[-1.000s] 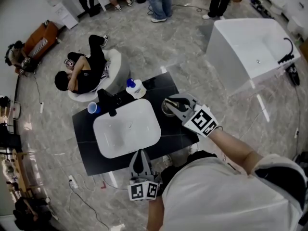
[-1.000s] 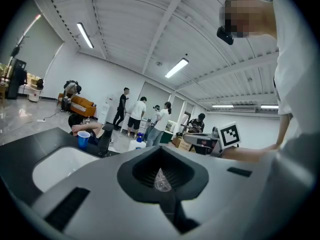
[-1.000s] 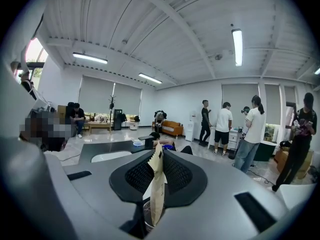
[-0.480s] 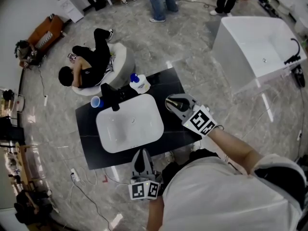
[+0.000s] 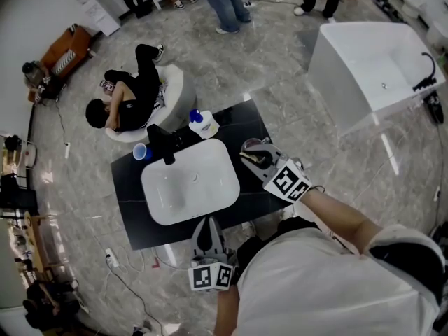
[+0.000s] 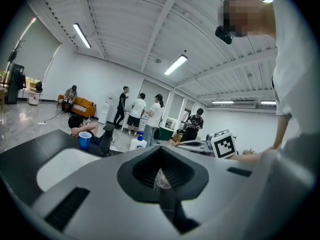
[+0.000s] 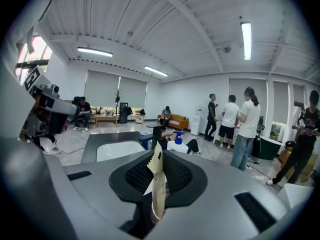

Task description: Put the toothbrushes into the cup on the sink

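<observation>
Edged nearer the sink (image 5: 183,191), right hand-held gripper (image 5: 248,154) pinches a paper packet (image 7: 156,184), clearest in its own view.

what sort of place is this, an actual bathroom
Probably a showroom or test hall, not a home bathroom: the sink counter stands alone on an open marble floor, a bathtub sits loose nearby, and people stand about.

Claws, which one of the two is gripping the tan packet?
The right claw: a tan saw-edged packet stands pinched between its jaws. The left claw pinches only a small clear scrap.
</observation>
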{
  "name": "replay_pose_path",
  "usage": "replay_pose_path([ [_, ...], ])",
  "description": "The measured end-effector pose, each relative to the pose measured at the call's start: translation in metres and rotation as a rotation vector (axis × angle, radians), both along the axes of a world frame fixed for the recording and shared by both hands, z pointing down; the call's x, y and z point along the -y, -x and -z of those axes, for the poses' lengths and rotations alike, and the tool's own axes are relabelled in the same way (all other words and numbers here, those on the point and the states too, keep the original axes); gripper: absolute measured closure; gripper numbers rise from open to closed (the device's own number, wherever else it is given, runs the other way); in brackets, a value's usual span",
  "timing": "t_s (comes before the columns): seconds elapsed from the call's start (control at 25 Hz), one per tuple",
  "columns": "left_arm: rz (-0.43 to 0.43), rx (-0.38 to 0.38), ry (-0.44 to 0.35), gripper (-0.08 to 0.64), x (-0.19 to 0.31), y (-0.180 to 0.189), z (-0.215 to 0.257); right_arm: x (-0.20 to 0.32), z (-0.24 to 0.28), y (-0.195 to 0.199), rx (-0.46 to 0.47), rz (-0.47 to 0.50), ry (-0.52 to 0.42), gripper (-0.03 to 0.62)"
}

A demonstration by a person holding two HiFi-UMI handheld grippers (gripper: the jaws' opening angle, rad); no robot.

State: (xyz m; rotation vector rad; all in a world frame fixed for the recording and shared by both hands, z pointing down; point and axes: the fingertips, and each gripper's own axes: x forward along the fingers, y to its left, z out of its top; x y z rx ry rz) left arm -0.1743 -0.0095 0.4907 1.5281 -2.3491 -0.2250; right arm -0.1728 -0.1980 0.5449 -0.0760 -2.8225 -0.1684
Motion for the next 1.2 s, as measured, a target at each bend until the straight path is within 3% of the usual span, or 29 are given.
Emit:
replay_pose_path([
  [0.32, 0.005, -0.006, -0.013, 0.557, -0.001, 0.004, 0.000, 0.001, -0.012, -0.002, -0.036, -0.008, 0.057, 0.531],
  [0.68, 0.020, -0.011, -0.025, 0.557, -0.003, 0.010, 0.001, -0.006, -0.026, 0.003, -0.087, 0.021, 0.045, 0.531],
  [1.2, 0.023, -0.024, -0.037, 0.557, -0.003, 0.020, -0.001, -0.011, -0.027, 0.013, -0.088, 0.054, 0.064, 0.531],
])
